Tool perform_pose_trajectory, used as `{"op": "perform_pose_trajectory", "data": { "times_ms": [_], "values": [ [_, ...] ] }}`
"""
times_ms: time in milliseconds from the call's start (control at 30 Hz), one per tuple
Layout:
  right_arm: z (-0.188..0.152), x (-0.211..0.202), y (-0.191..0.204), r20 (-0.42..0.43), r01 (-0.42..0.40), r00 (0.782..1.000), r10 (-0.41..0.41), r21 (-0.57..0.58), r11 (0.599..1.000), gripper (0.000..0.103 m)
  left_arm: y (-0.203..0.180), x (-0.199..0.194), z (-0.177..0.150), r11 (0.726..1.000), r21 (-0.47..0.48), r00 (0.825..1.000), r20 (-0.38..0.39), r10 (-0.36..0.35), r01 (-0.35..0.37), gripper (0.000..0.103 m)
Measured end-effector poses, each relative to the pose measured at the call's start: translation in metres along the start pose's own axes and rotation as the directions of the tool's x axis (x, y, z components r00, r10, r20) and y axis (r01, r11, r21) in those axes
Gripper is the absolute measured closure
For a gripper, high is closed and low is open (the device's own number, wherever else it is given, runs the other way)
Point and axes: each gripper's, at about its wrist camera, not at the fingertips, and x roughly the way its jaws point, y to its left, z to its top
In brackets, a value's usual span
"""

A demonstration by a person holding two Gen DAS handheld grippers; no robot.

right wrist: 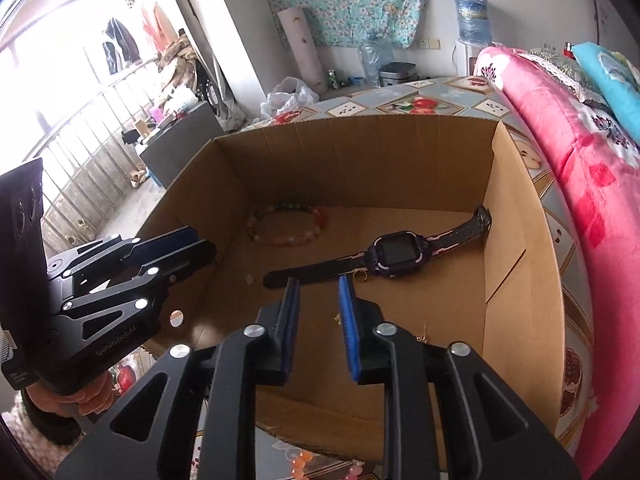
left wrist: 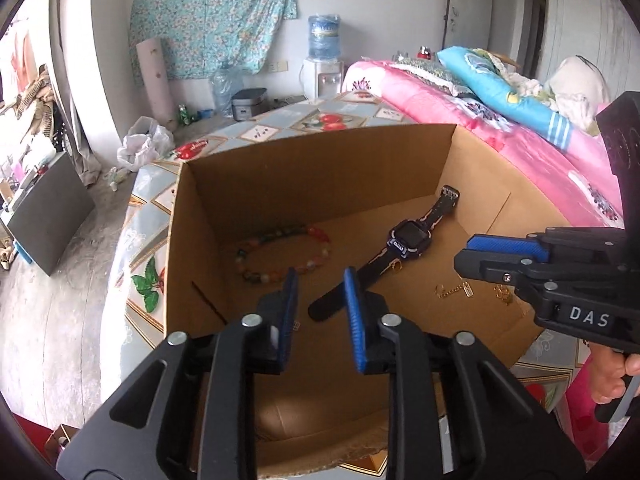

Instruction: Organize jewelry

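Jewelry lies in the cardboard box (left wrist: 320, 168): watch (left wrist: 408, 240), bead bracelet (left wrist: 280, 256), seemingly fine gold chains (left wrist: 456, 290), light and slippery, best pinched mid-strand; my left claw (left wrist: 320, 300) and right claw (right wrist: 320, 304) hover spread, empty.

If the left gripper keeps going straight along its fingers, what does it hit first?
Probably the watch: its lower strap lies just past the open, empty left gripper, on the floor of the cardboard box. Depth is unclear; it might land on bare cardboard beside the strap.
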Motion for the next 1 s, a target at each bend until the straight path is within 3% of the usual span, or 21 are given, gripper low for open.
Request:
{"op": "perform_pose_trajectory", "data": {
  "times_ms": [233,367,500,633,767,1000],
  "values": [
    [-0.007,-0.049,-0.001,0.148,-0.07,0.986,0.071,-0.011,0.997,0.078,-0.01,-0.043,-0.006,1.0,0.022,0.994,0.106,-0.014,0.011,0.071],
    [-0.03,-0.094,-0.011,0.256,-0.097,0.961,0.102,-0.032,0.995,0.078,-0.028,-0.081,-0.027,0.991,0.083,0.979,0.167,-0.119,0.106,0.069],
    [-0.065,-0.125,-0.031,0.299,-0.074,0.951,0.076,-0.018,0.997,0.078,-0.054,-0.103,-0.054,0.958,0.162,0.953,0.152,-0.262,0.237,0.068],
    [-0.097,-0.125,-0.051,0.244,-0.045,0.969,0.028,0.064,0.997,0.078,-0.076,-0.096,-0.08,0.907,0.147,0.911,0.064,-0.407,0.395,0.068],
    [-0.12,-0.1,-0.072,0.132,0.021,0.99,-0.044,0.174,0.985,0.078,-0.104,-0.06,-0.101,0.893,0.122,0.901,-0.032,-0.434,0.434,0.068],
    [-0.139,-0.07,-0.09,0.051,0.029,0.998,-0.044,0.258,0.966,0.078,-0.132,-0.007,-0.113,0.914,0.196,0.933,-0.126,-0.337,0.356,0.069]
  ]
}}
